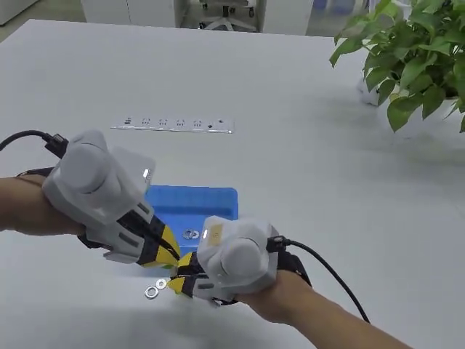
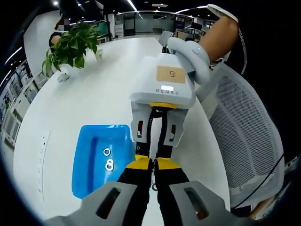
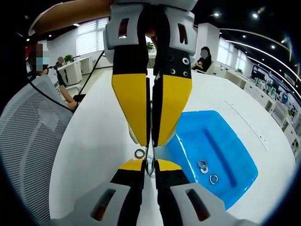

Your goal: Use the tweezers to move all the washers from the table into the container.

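Note:
A blue tray [image 1: 218,195] [image 2: 94,136] [image 3: 221,136] lies on the white table and holds a few washers [image 1: 190,234] [image 2: 109,165] [image 3: 202,165]. Two loose washers [image 1: 151,292] [image 3: 139,153] rest on the table just in front of it. My left gripper [image 1: 174,254] [image 2: 154,165] [image 3: 149,141] and right gripper [image 1: 178,283] [image 2: 155,146] [image 3: 149,165] meet tip to tip over these washers. Both have their jaws closed on thin metal tweezers [image 3: 149,155] [image 2: 152,175] that run between them. The tweezer tips are hidden by the jaws.
A white power strip [image 1: 174,124] lies beyond the tray. A potted plant [image 1: 414,58] [image 2: 70,44] stands at the table's far right corner. A mesh chair [image 2: 244,136] [image 3: 23,141] sits at the near table edge. Open table stretches to the right.

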